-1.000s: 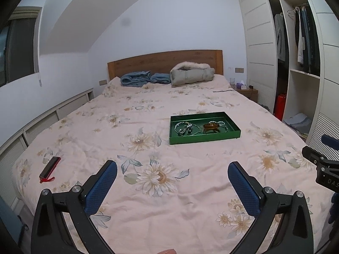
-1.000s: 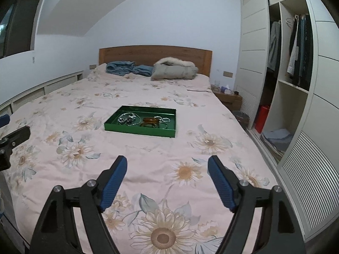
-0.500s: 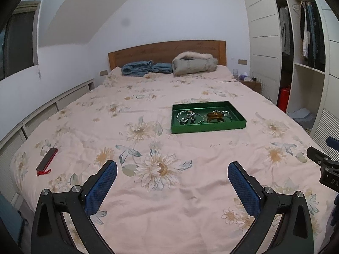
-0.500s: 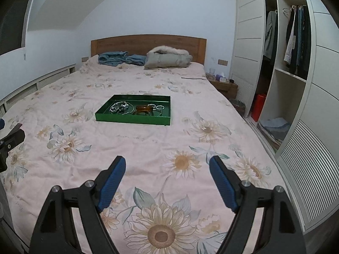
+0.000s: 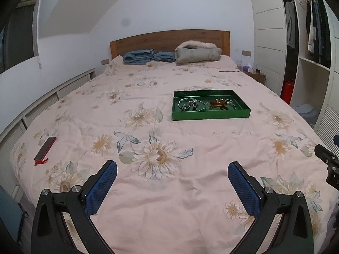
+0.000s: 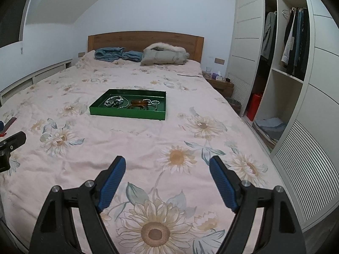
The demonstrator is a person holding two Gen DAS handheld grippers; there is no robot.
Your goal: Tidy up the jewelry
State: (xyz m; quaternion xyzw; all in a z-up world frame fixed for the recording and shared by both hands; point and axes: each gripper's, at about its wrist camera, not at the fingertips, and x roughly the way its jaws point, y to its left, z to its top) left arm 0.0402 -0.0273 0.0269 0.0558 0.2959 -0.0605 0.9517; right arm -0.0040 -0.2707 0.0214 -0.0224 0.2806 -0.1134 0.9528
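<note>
A green tray (image 5: 209,115) lies on the floral bedspread past mid-bed; it also shows in the right wrist view (image 6: 127,113). In it lie a silver beaded chain (image 5: 188,104), an amber bangle (image 5: 218,103) and small silver rings (image 6: 154,102). My left gripper (image 5: 172,167) is open and empty above the foot of the bed, well short of the tray. My right gripper (image 6: 167,163) is open and empty, to the tray's near right.
A red-and-black flat case (image 5: 45,150) lies near the bed's left edge. Folded blue blankets (image 5: 139,56) and a grey fur-trimmed coat (image 5: 197,53) sit by the headboard. An open wardrobe (image 6: 284,67) and a bedside table (image 6: 220,83) stand right.
Both grippers have moved forward over the bed toward the tray, which now looks larger. Both stay open and empty.
</note>
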